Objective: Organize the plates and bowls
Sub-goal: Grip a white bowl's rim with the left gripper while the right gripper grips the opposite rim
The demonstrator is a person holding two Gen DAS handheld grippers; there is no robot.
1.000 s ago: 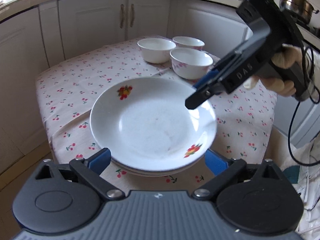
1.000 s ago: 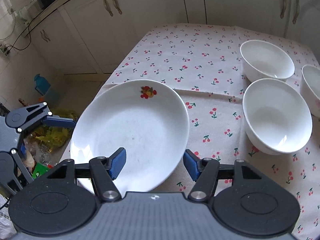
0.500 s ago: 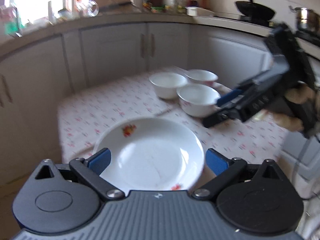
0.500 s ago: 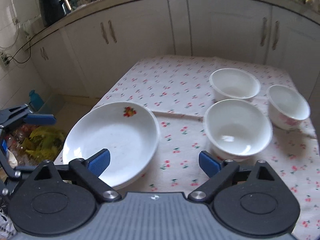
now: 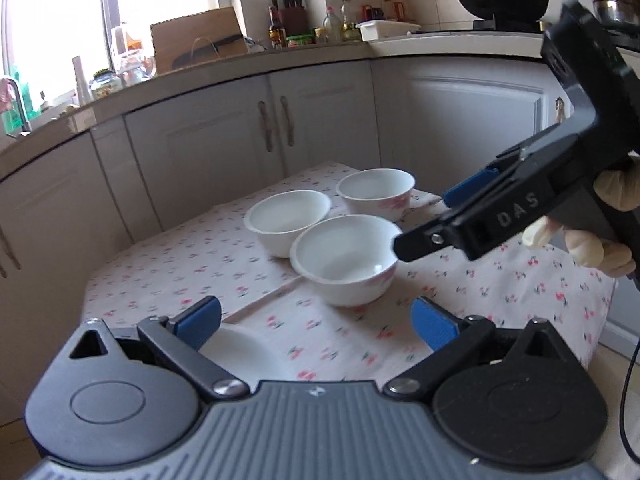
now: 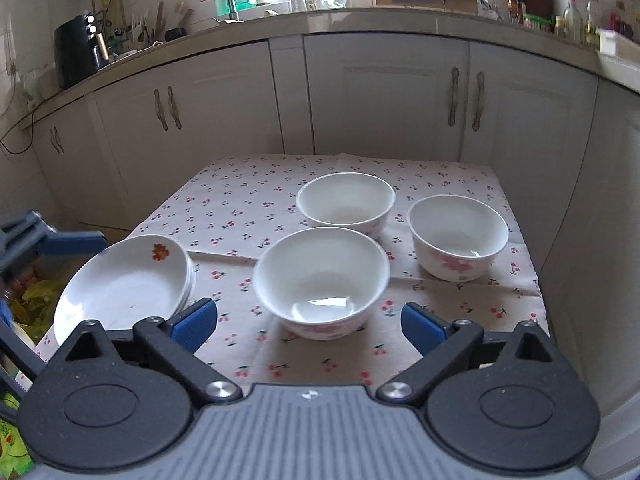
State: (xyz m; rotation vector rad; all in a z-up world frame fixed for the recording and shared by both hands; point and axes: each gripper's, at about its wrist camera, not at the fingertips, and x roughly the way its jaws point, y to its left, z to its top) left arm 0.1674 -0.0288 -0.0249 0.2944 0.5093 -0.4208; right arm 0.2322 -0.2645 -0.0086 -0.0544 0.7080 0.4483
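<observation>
right wrist view shows the plates (image 6: 124,284) already stacked at the table's (image 6: 448,168) left edge, while three bowls (image 6: 322,280) sit apart, unstacked. right gripper (image 6: 308,322) and left gripper (image 5: 316,322) both gape wide, empty.

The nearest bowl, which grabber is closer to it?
Right. The right gripper faces the nearest bowl, fingers open just short of its rim. The left gripper hangs back by the plate stack.
</observation>
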